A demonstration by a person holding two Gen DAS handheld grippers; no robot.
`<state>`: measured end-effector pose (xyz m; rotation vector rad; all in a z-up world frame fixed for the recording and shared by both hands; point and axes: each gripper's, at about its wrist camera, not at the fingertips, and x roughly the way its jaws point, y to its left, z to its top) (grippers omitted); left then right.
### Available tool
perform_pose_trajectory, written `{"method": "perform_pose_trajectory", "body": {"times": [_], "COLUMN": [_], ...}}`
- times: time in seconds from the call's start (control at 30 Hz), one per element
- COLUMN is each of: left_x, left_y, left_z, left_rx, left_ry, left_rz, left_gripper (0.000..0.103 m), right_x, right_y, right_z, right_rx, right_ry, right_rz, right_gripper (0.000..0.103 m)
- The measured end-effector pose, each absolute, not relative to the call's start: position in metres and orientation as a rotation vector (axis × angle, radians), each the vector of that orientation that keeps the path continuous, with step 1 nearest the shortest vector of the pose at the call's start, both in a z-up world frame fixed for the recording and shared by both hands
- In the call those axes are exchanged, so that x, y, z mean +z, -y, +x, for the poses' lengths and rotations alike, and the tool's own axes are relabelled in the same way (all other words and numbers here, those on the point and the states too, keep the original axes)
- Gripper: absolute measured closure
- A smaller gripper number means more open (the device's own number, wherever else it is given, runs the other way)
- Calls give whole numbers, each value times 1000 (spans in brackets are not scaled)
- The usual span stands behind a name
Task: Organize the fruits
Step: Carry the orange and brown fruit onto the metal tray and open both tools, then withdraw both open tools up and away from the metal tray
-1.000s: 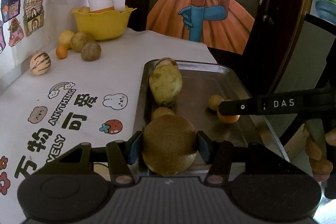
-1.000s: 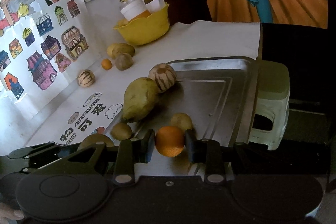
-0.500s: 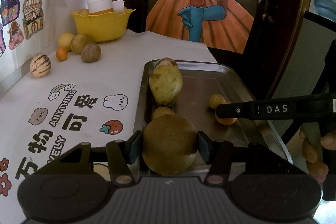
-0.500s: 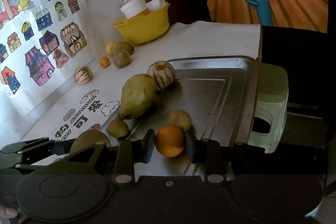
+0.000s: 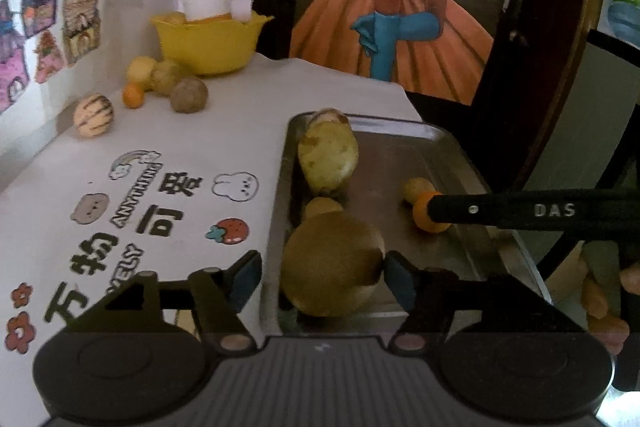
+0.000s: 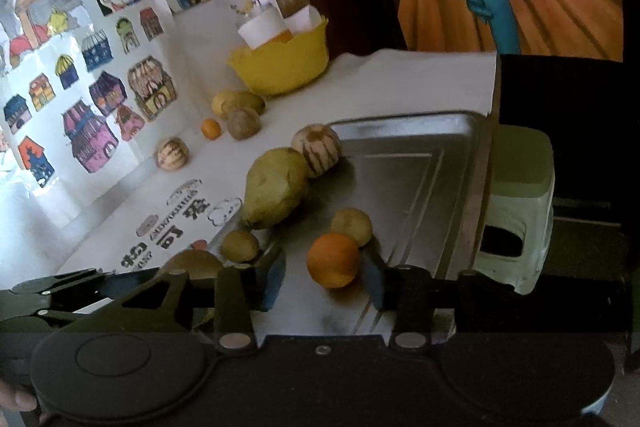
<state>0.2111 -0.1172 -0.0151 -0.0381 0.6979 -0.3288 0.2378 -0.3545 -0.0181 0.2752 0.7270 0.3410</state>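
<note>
Brown kiwi [image 5: 332,267] and orange [image 6: 333,259] sit on the tray [image 6: 412,183] between each gripper's parted jaws.

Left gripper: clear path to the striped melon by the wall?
Probably not yet. The left gripper is open but the brown fruit sits between its fingers. The striped melon lies exposed on the tablecloth.

We see a brushed metal tray [image 6: 404,183] with a dull sheen, a matt white printed cloth on the bench [image 5: 224,131], a glossy yellow plastic bowl [image 5: 208,43], a rough brown kiwi [image 5: 332,267], a smooth orange [image 6: 333,259], and matt black plastic claws with blue pads [image 5: 244,277].
</note>
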Motion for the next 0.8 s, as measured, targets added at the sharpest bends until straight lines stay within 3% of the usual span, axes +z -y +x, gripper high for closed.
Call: {"method": "perform_pose_trajectory", "body": {"times": [0.2,0.3,0.47,0.8], "left_x": [-1,9,26,56], "left_y": [100,91,73,14], "left_z": [189,177,163,143], "left_rx": [-284,-260,-205,-113], "left_ry": [-662,-630,-547,-436], "left_rz": [-77,-106,-115,-175], "left_gripper": [15,3,1,0], "right_x": [-1,10,29,56], "right_y": [365,367,363,337], "right_z": [216,200,172,128], "right_rx": [332,322,310,314], "right_ry": [-694,-677,-652,-628], "right_rz": [311,306,271,208], "right_gripper": [39,25,6,1]}}
